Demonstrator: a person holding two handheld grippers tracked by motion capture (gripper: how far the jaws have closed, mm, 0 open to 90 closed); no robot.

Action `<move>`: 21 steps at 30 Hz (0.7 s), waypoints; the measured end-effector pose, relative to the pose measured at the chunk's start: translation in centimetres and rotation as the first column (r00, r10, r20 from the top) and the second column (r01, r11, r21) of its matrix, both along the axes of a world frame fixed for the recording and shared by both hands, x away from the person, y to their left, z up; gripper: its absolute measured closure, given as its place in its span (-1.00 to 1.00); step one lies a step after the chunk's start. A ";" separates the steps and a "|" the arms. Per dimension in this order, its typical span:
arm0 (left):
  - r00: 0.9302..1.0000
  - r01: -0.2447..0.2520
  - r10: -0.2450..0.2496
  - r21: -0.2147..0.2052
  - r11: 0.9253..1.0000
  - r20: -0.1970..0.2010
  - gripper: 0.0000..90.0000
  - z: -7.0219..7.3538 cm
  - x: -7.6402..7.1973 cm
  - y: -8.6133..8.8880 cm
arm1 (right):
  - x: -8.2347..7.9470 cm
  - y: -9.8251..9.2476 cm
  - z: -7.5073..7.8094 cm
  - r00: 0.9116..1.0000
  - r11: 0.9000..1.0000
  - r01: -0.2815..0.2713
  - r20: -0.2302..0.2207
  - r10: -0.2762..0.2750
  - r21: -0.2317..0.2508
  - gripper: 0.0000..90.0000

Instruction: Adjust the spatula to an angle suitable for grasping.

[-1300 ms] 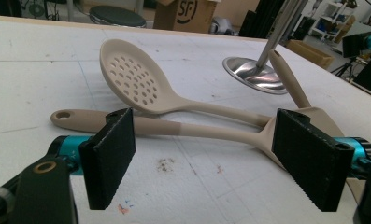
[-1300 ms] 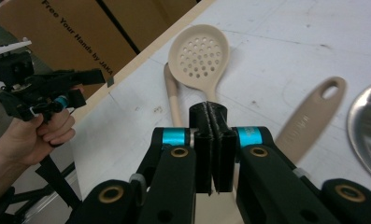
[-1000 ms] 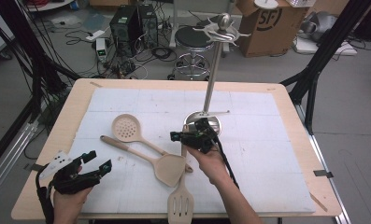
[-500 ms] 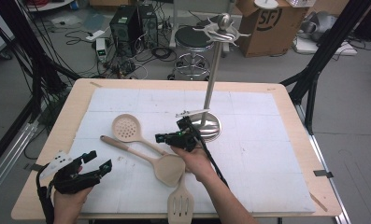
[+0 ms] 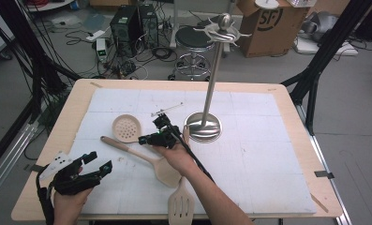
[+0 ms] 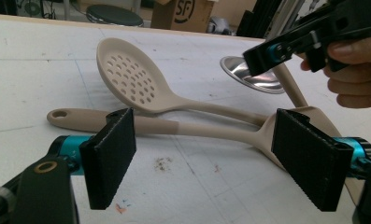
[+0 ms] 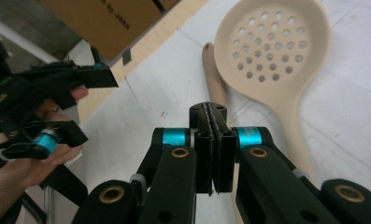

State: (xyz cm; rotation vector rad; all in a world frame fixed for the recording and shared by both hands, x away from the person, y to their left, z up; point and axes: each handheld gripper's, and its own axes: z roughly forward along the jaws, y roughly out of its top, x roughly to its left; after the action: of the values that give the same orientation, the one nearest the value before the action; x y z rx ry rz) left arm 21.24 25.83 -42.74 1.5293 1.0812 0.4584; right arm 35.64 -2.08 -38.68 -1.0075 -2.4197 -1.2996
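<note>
The right tool (image 5: 156, 136), jaws pressed together on nothing, hovers over the handle of the skimmer (image 5: 126, 128), so the step in hand looks like the approach to a pick-up. Next it must spread its jaws and come down across that handle (probably to hang it on the stand (image 5: 211, 89)). The skimmer is beige, with a round holed bowl, lying just left of the stand's base. The left tool (image 5: 95, 164) rests spread near the bench's (image 5: 286, 101) front edge.

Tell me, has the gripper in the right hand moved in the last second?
Yes. The right gripper has slid left, away from the metal stand's base, toward the slotted spoon.
</note>
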 end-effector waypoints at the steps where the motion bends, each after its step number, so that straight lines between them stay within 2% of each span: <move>1: 1.000 0.005 -0.005 0.001 1.000 0.001 -0.50 0.0 0.0 0.0 | 0.1 0.4 -0.2 1.000 1.000 -0.007 -0.001 0.007 -0.014 0.99; 4: 1.000 0.004 -0.004 0.002 1.000 0.001 -0.50 0.0 0.1 0.0 | 0.3 1.1 -0.4 1.000 1.000 -0.016 -0.007 0.016 -0.024 0.99; 16: 1.000 -0.003 0.003 0.000 1.000 -0.002 -0.50 0.0 0.0 0.1 | 0.6 1.2 -0.9 1.000 0.999 -0.018 -0.026 0.017 -0.046 0.99; 21: 1.000 0.002 -0.002 -0.001 1.000 -0.003 -0.50 0.0 0.0 0.0 | 0.4 1.7 -1.3 0.999 0.997 -0.039 -0.028 0.038 -0.060 0.99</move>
State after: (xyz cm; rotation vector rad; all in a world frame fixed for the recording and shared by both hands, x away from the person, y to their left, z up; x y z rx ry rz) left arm 21.26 25.84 -42.79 1.5305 1.0822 0.4547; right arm 36.05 -0.36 -39.95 -0.9822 -2.4591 -1.1993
